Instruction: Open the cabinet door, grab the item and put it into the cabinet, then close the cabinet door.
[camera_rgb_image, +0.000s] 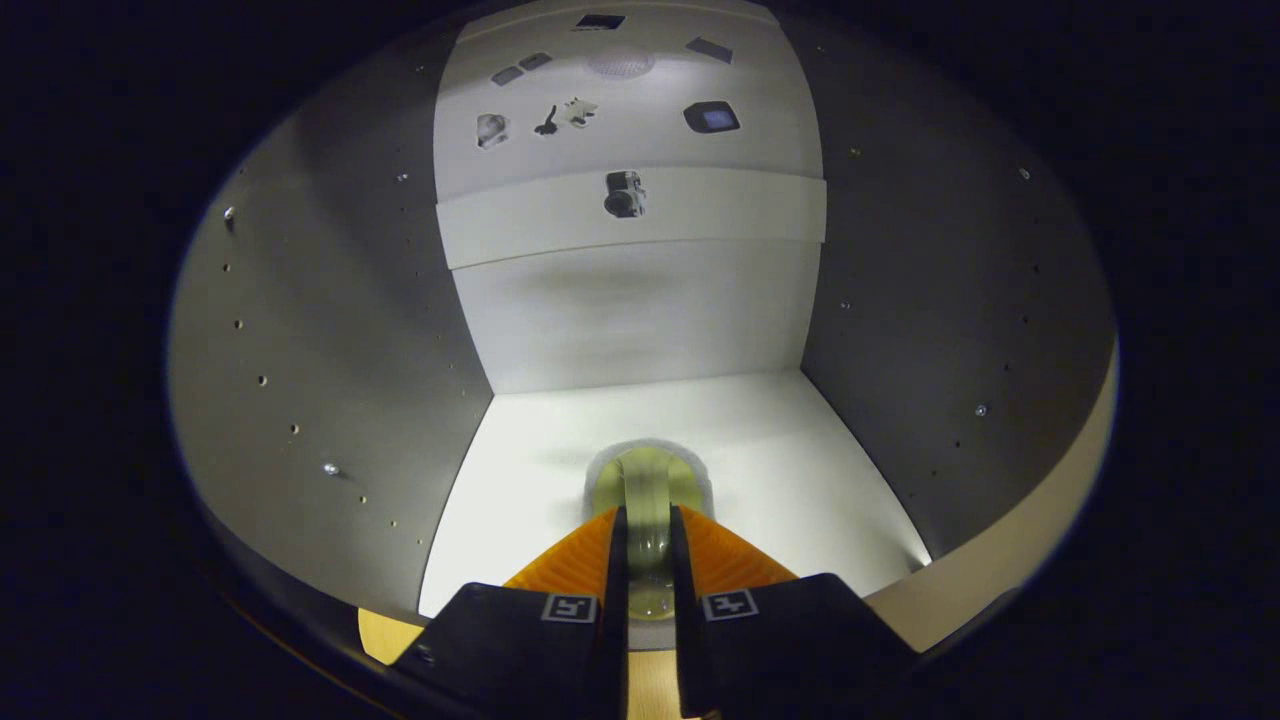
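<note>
My gripper (648, 522) reaches into the open white cabinet (640, 310). Both fingers press on the curved handle of a clear, yellow-green tinted glass cup (648, 478). The cup is just ahead of the fingertips, at or just above the cabinet's white floor (780, 450), near the floor's front middle. Its lower part is hidden behind the fingers. The cabinet door is out of sight.
Grey side walls (330, 330) (950, 300) with rows of small peg holes close in on both sides. The back wall carries a horizontal strip (720, 215) and several dark cut-outs higher up. The cabinet's pale front edge (1010, 560) runs at the right.
</note>
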